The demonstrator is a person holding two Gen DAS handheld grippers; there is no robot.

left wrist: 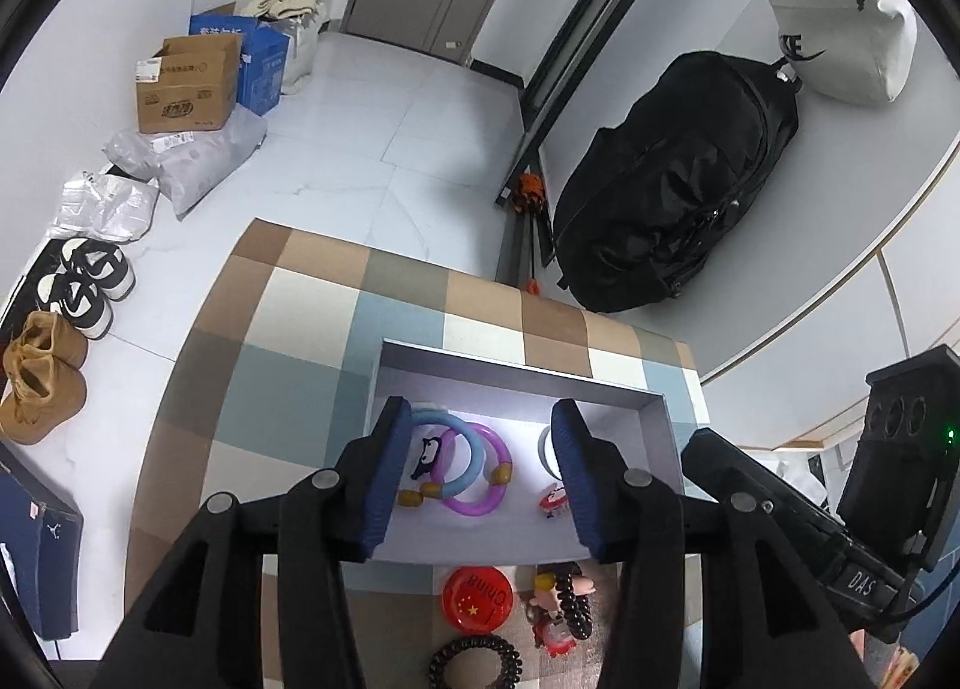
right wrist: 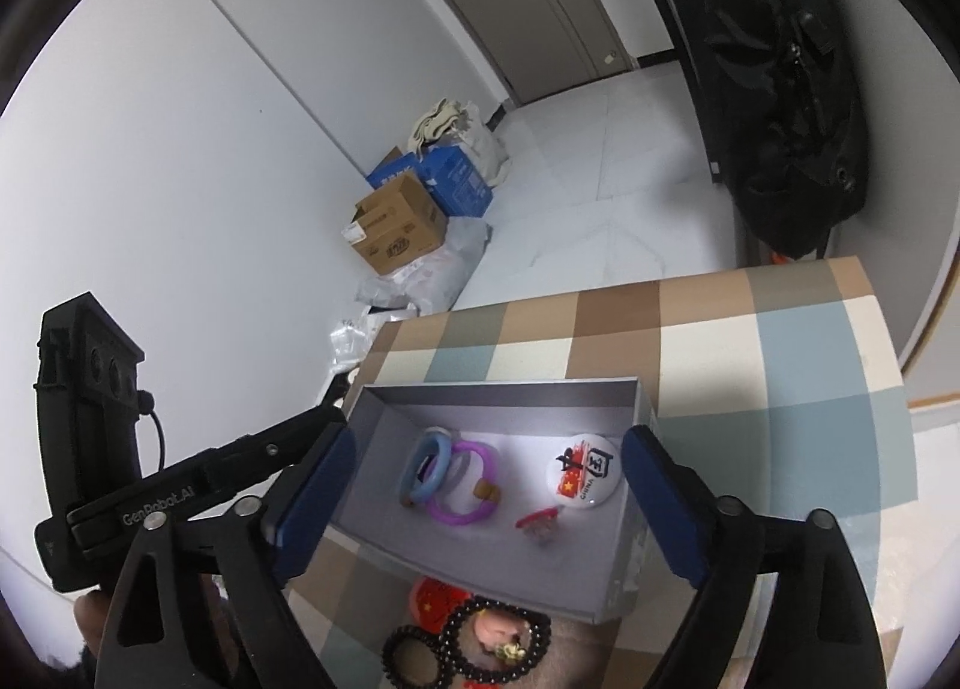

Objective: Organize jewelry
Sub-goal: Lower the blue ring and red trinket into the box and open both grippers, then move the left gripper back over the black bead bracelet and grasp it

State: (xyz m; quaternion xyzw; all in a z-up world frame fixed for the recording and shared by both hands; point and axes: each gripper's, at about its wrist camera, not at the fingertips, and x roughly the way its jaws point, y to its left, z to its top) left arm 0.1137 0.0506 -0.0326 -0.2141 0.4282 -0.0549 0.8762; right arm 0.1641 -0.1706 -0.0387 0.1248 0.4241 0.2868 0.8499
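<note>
Over the checkered table [right wrist: 780, 341], the left gripper [left wrist: 477, 470] hangs spread and empty above the grey box [right wrist: 498, 392] holding a blue bangle [right wrist: 425, 470], purple bangle [right wrist: 465, 488] and white badge [right wrist: 581, 476], while the right gripper [right wrist: 486, 500] gapes empty beside it.

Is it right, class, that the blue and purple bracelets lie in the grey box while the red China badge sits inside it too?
Not quite. The red China badge lies outside the grey box, on the checked cloth, as the left wrist view shows. The blue bracelet and purple bracelet do lie inside.
</note>
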